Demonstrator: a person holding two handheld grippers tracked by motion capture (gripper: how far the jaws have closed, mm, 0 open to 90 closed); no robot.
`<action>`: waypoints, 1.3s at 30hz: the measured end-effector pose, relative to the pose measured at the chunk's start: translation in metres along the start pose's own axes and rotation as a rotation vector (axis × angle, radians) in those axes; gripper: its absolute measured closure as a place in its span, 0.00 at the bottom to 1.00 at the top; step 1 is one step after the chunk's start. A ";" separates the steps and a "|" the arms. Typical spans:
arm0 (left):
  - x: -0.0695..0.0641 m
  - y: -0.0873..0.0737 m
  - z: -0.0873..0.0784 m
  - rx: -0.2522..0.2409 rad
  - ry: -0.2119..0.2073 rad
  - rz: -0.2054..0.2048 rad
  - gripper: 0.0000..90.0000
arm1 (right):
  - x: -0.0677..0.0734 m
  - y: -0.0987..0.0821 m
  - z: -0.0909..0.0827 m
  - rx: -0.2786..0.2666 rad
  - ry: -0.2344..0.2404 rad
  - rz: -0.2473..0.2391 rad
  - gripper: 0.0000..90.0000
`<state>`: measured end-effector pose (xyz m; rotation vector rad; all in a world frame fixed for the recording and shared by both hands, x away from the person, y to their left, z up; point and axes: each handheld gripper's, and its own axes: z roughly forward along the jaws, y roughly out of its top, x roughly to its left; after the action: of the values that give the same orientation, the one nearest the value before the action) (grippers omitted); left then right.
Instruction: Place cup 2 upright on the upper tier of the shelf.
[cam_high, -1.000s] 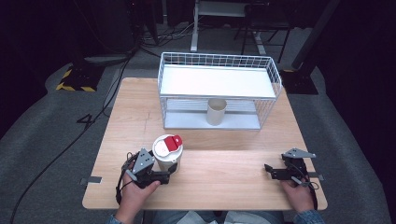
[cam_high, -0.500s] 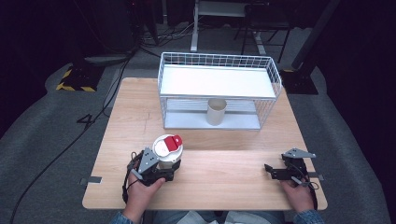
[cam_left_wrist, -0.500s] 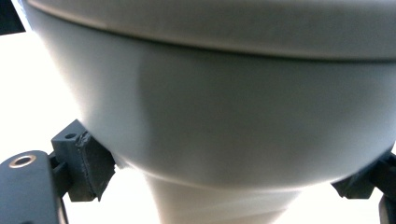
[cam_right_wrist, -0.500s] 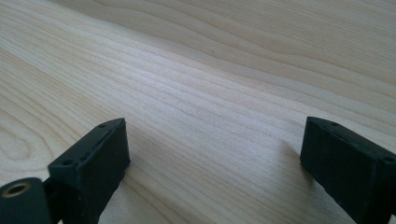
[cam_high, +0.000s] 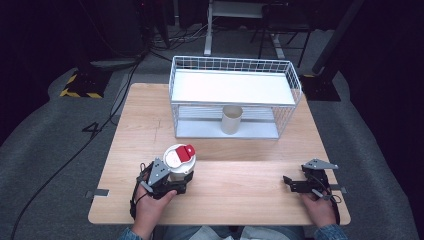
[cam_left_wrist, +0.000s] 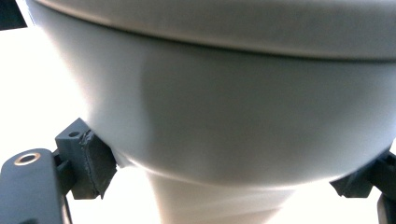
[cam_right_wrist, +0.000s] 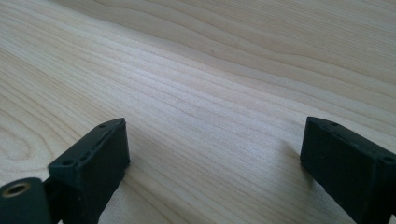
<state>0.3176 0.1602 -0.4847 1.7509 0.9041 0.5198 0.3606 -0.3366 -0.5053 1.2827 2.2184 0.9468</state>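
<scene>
1. Dark studio floor surrounds a light wooden table (cam_high: 240, 180) bearing a white wire basket (cam_high: 235, 95); a beige cup (cam_high: 231, 119) stands beneath its shelf.
2. Left gripper (cam_high: 167, 182) has just been closing its jaws on a white lidded cup (cam_high: 179, 161) with a red tab, near the table's front left; the pads (cam_left_wrist: 91, 163) press its sides.
3. Right gripper (cam_high: 295, 184) rests at front right, jaws apart over bare wood.

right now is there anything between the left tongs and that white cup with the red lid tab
Nothing visible. The left tongs already flank the white cup: in the left gripper view a pad sits against its lower wall, the jaws having just been closing around it. The right tongs rest open on the table, well apart.
</scene>
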 end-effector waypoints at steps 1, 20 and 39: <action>0.000 0.000 0.000 0.000 0.000 0.000 0.14 | 0.000 0.000 0.000 0.000 0.000 0.000 0.09; -0.003 0.003 -0.007 0.000 0.014 -0.019 0.14 | -0.001 0.001 0.000 0.003 0.005 -0.002 0.09; -0.019 0.044 -0.022 0.006 -0.011 -0.056 0.14 | -0.001 0.001 0.001 0.002 0.012 -0.005 0.08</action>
<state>0.3044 0.1519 -0.4347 1.7271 0.9448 0.4708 0.3623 -0.3369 -0.5052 1.2756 2.2310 0.9532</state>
